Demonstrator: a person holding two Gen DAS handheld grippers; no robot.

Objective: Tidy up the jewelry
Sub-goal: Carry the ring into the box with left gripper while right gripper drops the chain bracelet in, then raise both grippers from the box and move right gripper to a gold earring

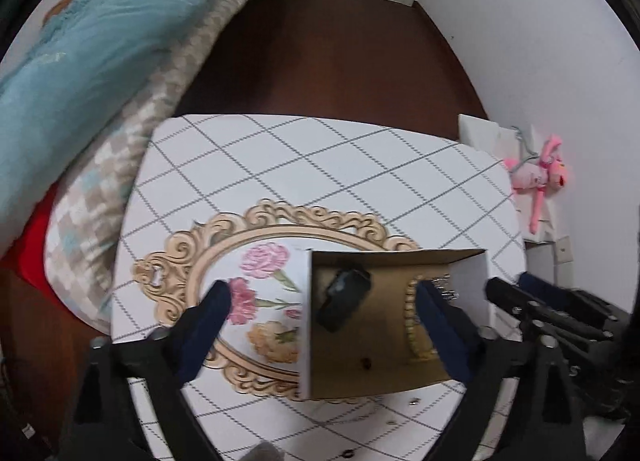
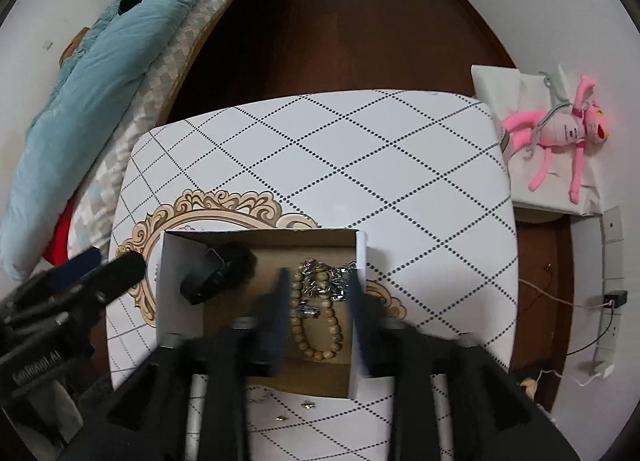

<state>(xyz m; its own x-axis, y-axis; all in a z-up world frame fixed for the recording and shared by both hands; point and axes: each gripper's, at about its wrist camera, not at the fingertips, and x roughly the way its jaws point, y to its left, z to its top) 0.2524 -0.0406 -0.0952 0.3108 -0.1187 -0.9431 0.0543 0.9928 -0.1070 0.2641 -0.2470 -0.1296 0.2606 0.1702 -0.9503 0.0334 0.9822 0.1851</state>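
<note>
Both tools apart and empty: right tool (image 2: 318, 315) straddling beaded bracelet (image 2: 318, 325) and chain (image 2: 326, 281) inside box (image 2: 176, 281), left tool (image 1: 324, 325) spanning box wall; risk of snagging chain, tipping box.

One open cardboard box (image 2: 260, 239) stands on the bench (image 2: 360, 149). Inside it lie one wooden bead bracelet (image 2: 320, 325), one tangle of silver chain (image 2: 324, 281) whose pieces cannot be counted, and one black object (image 2: 216, 273). Near the bench's front edge lie two small gold pieces (image 2: 307, 405). Off the bench's right edge is one pink plush toy (image 2: 568, 133).
</note>
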